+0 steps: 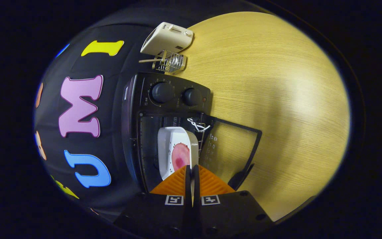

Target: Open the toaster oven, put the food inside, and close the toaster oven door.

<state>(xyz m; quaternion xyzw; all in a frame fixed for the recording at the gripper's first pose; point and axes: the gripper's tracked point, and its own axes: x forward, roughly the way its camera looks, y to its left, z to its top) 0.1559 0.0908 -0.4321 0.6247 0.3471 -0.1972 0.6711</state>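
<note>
A: Gripper view had the whole scene rolled on its side. What was biggest?

B: The wooden table [270, 86], then the toaster oven [138, 109] standing on it against the booth wall, its two knobs [162, 92] beside the opening. Its glass door [230, 149] was swung fully open and lay flat out over the table.

A: And the food?

B: On a white dish [172, 151], a pink round piece [180, 156] sitting in it. The dish was partly inside the oven's mouth, on the wire rack [201, 132].

A: The tongs?

B: The gripper [191, 174] was drawn narrow, both fingers pinched on the near rim of the dish, so it held the dish.

A: How should the step go?

B: I judged the dish only part way in. It wanted a level, straight push along the rack until its rim sat clear of the door's swing, then a gentle release, so nothing tipped.

A: Anything smaller?

B: Beyond the oven, a white toaster [168, 38] and a small wire holder [172, 62], well apart from the work.
</note>
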